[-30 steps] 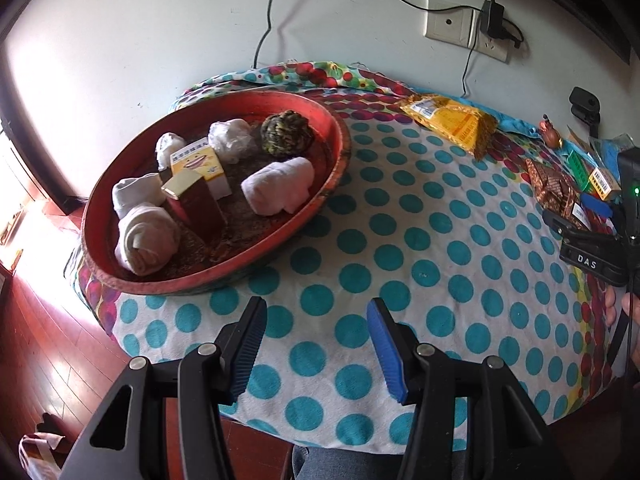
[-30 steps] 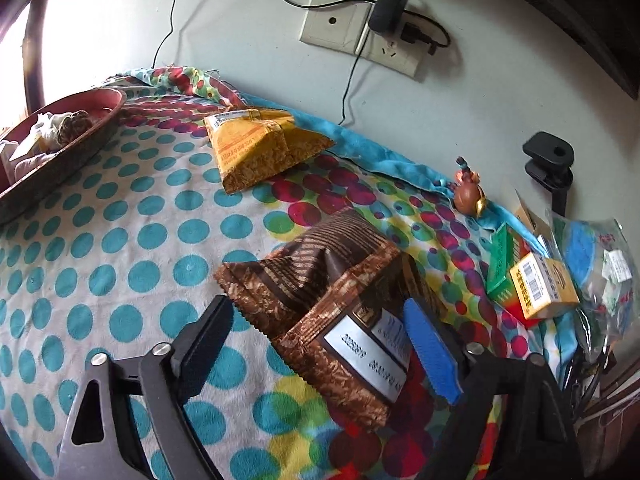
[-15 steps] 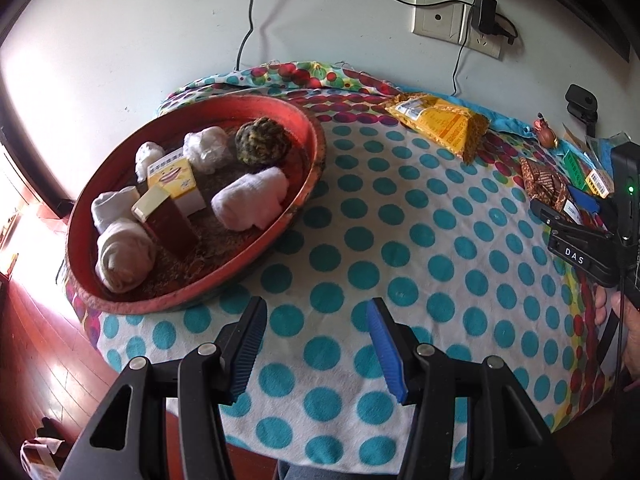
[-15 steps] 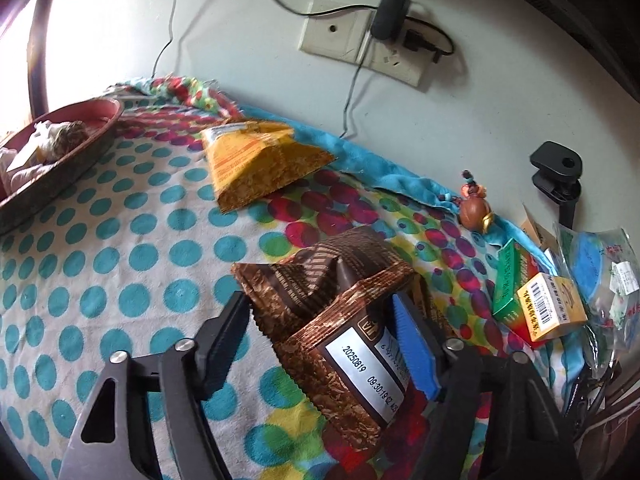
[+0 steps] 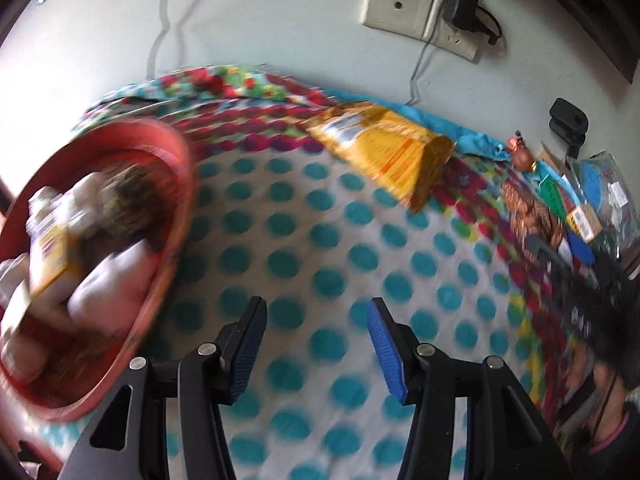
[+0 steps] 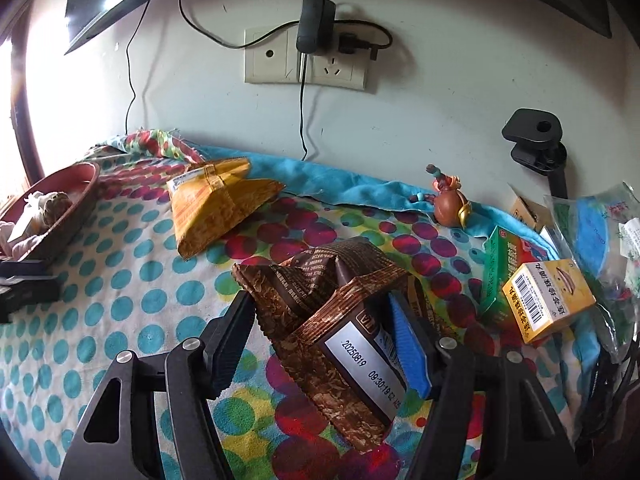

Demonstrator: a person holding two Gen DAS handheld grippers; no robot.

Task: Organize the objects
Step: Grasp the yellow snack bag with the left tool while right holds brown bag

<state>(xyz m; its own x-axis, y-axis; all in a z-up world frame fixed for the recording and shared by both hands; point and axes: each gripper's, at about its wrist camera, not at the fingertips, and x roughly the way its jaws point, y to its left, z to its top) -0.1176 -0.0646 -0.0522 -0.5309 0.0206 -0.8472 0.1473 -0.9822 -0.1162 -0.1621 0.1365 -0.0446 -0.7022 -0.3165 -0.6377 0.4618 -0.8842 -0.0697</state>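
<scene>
My right gripper [image 6: 320, 296] straddles a brown snack packet [image 6: 348, 344] on the spotted tablecloth. Its jaws are closing, and both pads press the packet's sides so that it bunches up between them. The same packet [image 5: 528, 212] shows far right in the left wrist view. My left gripper [image 5: 316, 302] hangs open over bare cloth with nothing between its fingers. That view is blurred. A red basin [image 5: 172, 184] holding rolled socks and small boxes lies to its left. A yellow snack packet [image 5: 388, 148] lies near the wall.
At the right edge lie a yellow box [image 6: 548, 300], a green box [image 6: 500, 264] and a plastic bag [image 6: 596, 224]. A small brown figurine [image 6: 450, 204] and a black clamp [image 6: 536, 140] stand near the wall. A charger hangs from the wall socket [image 6: 304, 60].
My right jaws have narrowed onto the brown packet, which has crumpled upward. The left gripper has swept to the right, so the basin has slid to that view's left edge.
</scene>
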